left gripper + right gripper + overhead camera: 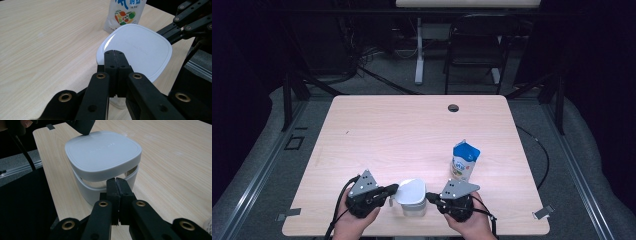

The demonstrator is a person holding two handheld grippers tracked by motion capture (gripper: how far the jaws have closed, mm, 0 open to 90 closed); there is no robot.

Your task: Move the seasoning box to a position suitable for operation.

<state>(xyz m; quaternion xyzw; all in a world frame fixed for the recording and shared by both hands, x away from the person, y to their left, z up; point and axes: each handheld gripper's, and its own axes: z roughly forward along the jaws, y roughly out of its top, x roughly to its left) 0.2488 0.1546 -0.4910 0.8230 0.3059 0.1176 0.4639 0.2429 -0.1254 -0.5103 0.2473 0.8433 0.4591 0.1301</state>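
Observation:
A white square container with a rounded lid stands near the table's front edge, between my two grippers. Its lid is tilted, raised off the body on one side. My left gripper is shut, its tips resting at the lid's left edge. From the right, my right gripper is shut too, tips at the container's side just under the lid. A blue and white carton stands upright behind and to the right of the container.
The light wooden table has a dark cable hole near its far edge. A black chair and a desk leg stand beyond the table. Grey floor rails run along both sides.

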